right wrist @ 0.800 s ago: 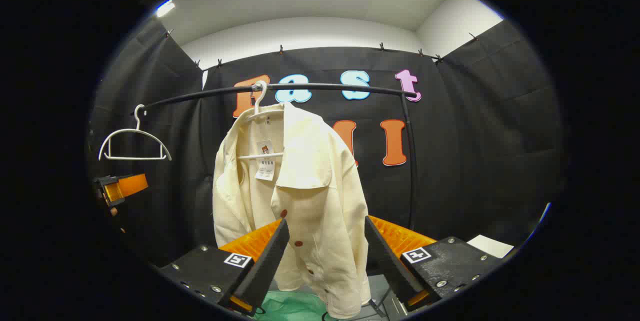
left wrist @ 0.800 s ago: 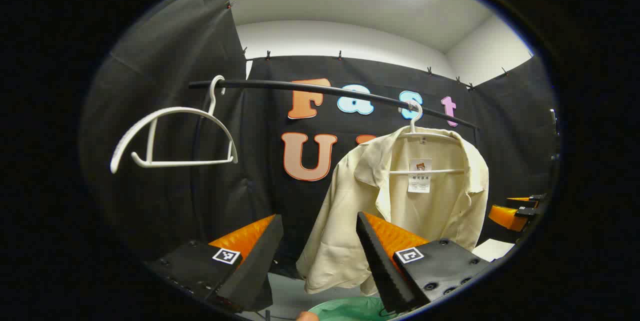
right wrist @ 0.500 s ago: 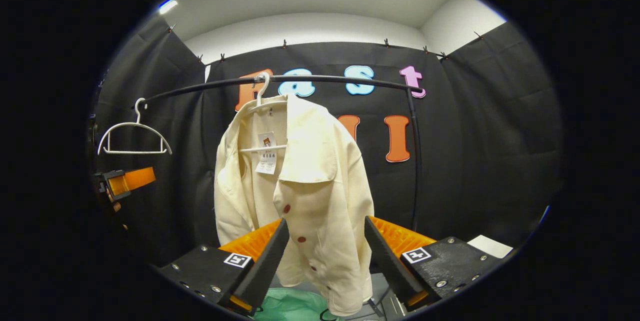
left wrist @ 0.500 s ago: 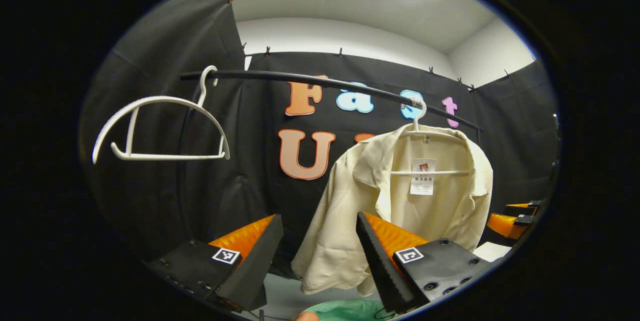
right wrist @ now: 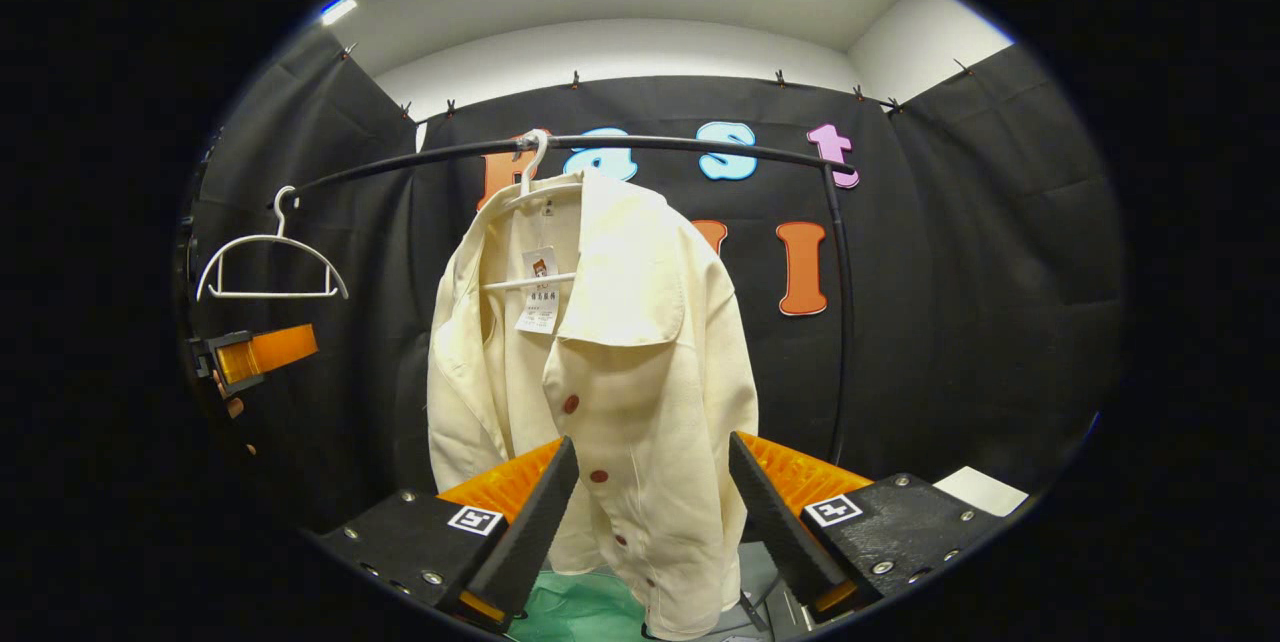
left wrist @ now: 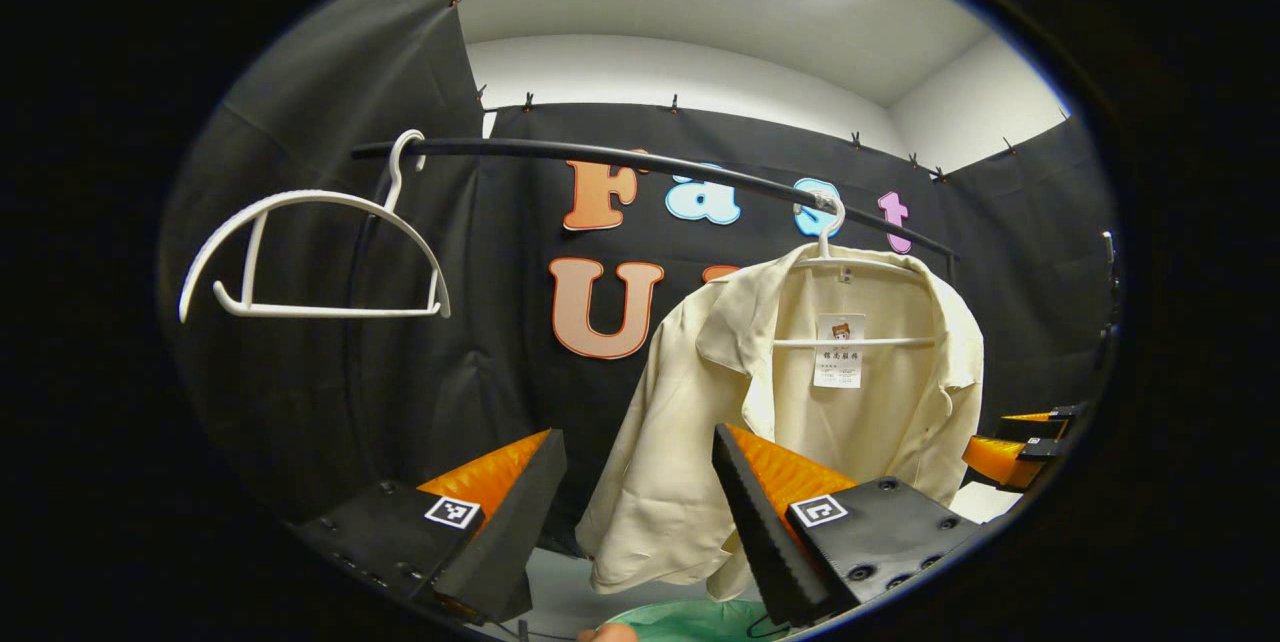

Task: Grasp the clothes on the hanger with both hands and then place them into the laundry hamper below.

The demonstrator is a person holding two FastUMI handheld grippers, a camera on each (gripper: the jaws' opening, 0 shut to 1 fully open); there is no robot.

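In the left gripper view, the left claw [left wrist: 637,512] was seen with its jaws spread apart and nothing held between them. The cream shirt [left wrist: 800,402] was located ahead of this claw, up and to the right, with its lower left hem visible through the gap between the fingers. No contact between claw and shirt could be seen.

In the right gripper view, the right claw [right wrist: 652,512] was likewise found open and empty. The cream shirt [right wrist: 610,372] hung directly ahead of it, and the lower front panel was framed between the two fingers. Whether the fabric touched the fingers could not be determined.

The shirt was suspended from a white hanger [right wrist: 530,212], which was hooked over a black rail [right wrist: 680,144]. The front was left unbuttoned, a paper tag [right wrist: 540,292] was attached inside the collar, and dark red buttons [right wrist: 570,404] were set along one front edge. The green laundry hamper [right wrist: 575,612] was positioned below the shirt.

A second, empty white hanger [left wrist: 310,257] was hung farther along the rail, well apart from the shirt.
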